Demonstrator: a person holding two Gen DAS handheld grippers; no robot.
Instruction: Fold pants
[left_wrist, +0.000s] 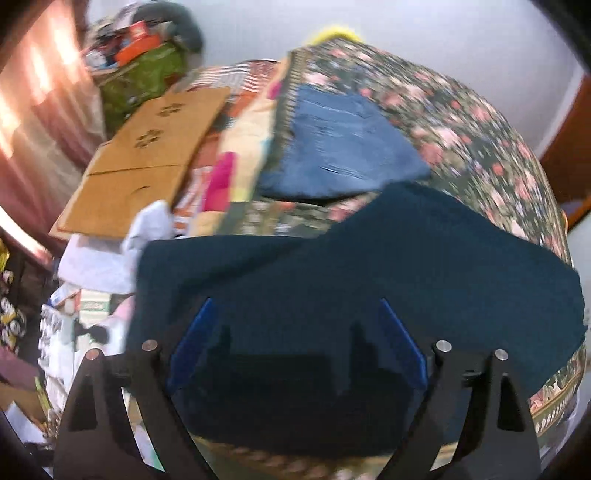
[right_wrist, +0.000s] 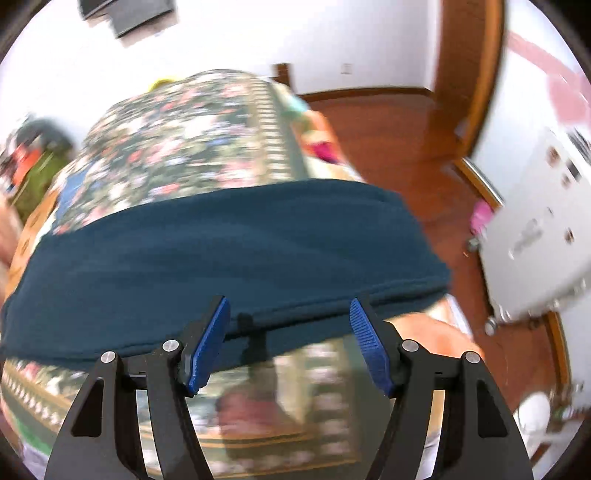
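Left wrist view: teal pants (left_wrist: 369, 266) on floral bedspread (left_wrist: 461, 122); left gripper (left_wrist: 295, 317) and right gripper (right_wrist: 290, 314) both spread wide

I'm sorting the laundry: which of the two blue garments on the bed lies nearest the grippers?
The dark teal pants, right at the left gripper; the lighter blue jeans lie farther back.

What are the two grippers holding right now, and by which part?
Nothing. Left gripper and right gripper both stand open over the dark teal pants, with no cloth pinched.
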